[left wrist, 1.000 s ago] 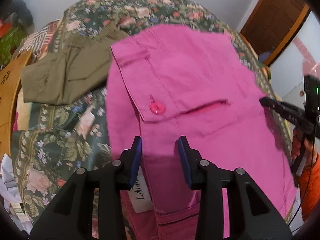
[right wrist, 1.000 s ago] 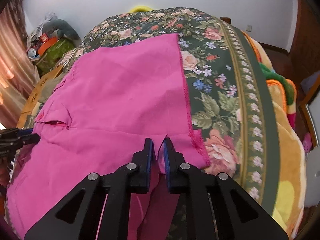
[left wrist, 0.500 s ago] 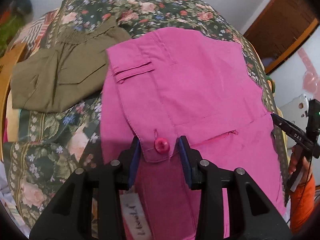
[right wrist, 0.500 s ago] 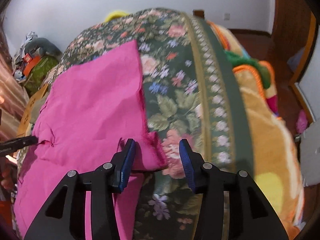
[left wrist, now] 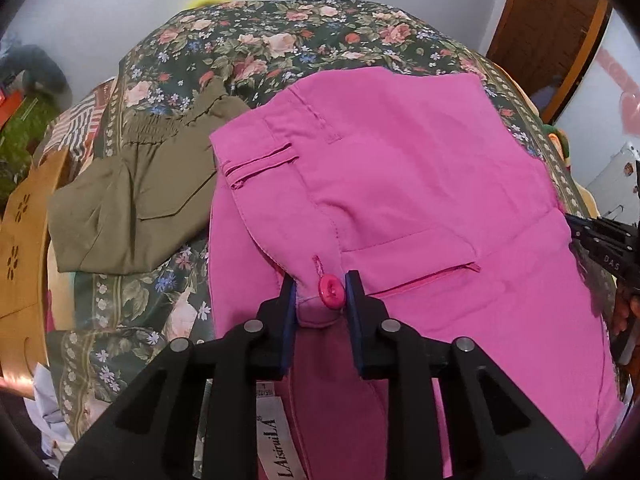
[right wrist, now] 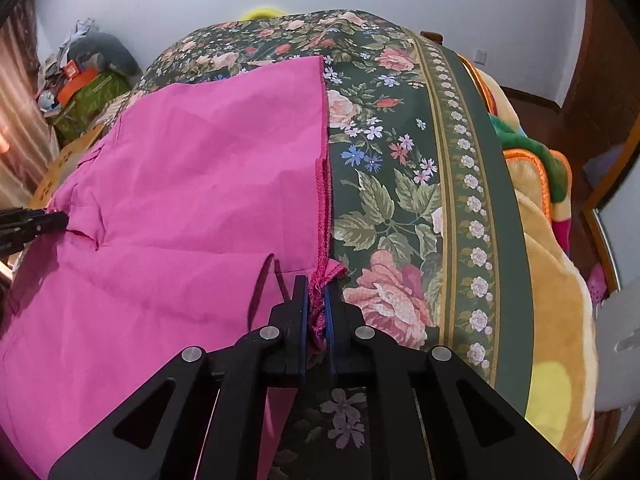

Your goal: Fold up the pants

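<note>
Pink pants (left wrist: 400,184) lie spread flat on a floral bedspread (left wrist: 280,40). My left gripper (left wrist: 320,292) has the waistband tab and its pink button (left wrist: 331,291) between its blue pads, and its jaws are closing with the cloth filling the gap. A white brand label (left wrist: 276,440) shows below, inside the waist. In the right wrist view the pink pants (right wrist: 192,184) end in a stitched hem, and my right gripper (right wrist: 316,292) is shut on that hem's near corner. Each gripper's tip shows at the edge of the other view: the right gripper (left wrist: 600,240), the left gripper (right wrist: 32,224).
Folded olive pants (left wrist: 132,200) lie left of the pink pair. A tan perforated board (left wrist: 20,260) stands at the bed's left side. An orange and yellow blanket (right wrist: 552,280) covers the bed's right side. A pile of clutter (right wrist: 80,80) sits by the wall.
My left gripper slid forward along the waist until the button sat between its jaws, which narrowed. My right gripper opened beside the hem corner, then shut on it.
</note>
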`<state>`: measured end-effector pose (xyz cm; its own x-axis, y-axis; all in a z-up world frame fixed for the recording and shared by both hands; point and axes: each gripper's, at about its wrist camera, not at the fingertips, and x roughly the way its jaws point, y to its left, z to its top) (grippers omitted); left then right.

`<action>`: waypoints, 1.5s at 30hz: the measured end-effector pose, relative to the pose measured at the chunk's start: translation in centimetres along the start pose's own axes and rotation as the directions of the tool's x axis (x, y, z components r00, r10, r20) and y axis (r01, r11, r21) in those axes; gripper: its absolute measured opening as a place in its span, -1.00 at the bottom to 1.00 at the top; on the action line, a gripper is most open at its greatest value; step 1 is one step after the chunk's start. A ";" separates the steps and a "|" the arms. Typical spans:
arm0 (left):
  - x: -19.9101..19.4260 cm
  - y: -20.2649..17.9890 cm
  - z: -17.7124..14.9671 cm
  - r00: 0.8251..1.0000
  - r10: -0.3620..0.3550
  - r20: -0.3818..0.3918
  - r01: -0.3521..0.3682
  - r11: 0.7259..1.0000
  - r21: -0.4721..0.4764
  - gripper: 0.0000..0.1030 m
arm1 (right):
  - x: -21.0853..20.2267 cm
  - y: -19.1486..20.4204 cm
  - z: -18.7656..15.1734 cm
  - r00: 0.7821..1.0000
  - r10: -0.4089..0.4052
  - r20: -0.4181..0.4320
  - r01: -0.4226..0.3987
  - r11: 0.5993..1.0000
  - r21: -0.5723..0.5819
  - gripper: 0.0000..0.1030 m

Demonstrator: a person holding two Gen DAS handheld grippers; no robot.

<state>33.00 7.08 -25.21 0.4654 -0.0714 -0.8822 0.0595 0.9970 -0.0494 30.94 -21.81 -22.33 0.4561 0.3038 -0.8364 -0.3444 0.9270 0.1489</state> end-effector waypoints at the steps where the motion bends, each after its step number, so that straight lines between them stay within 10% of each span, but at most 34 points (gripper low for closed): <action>1: 0.1 0.3 0.0 1.000 -0.010 -0.003 0.010 1.000 -0.021 -0.50 | 0.0 0.0 -0.1 1.000 0.000 -0.003 0.000 1.000 0.001 -0.89; 11: -5.5 2.0 -0.8 0.995 -0.075 0.067 0.078 0.996 -0.045 -0.38 | -4.3 -0.8 -0.5 0.999 0.018 0.033 -0.021 0.997 0.076 -0.79; 17: -5.9 1.8 -1.9 0.995 -0.092 0.045 0.094 0.994 -0.049 -0.38 | -7.0 0.6 0.0 0.995 0.051 0.091 -0.055 0.997 0.048 -0.36; 31: -1.2 1.2 -3.0 0.993 -0.116 -0.038 0.112 0.990 -0.086 -0.32 | -1.0 2.8 0.0 0.992 0.123 -0.001 -0.122 0.991 0.052 -0.28; 37: -1.5 1.0 -3.4 0.997 -0.083 -0.004 0.082 0.994 -0.071 -0.60 | -1.2 3.3 -0.2 0.994 0.100 0.035 -0.100 0.995 0.009 -0.84; 45: -1.8 0.8 -3.8 0.999 0.024 0.031 -0.023 0.998 -0.056 -0.80 | -1.2 4.5 -0.2 0.998 -0.002 0.056 0.008 0.994 -0.110 -0.89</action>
<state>28.89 8.15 -25.45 0.4937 -0.0481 -0.8683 -0.0004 0.9985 -0.0556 28.71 -18.09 -20.73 0.5023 0.3138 -0.8057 -0.4288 0.8996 0.0831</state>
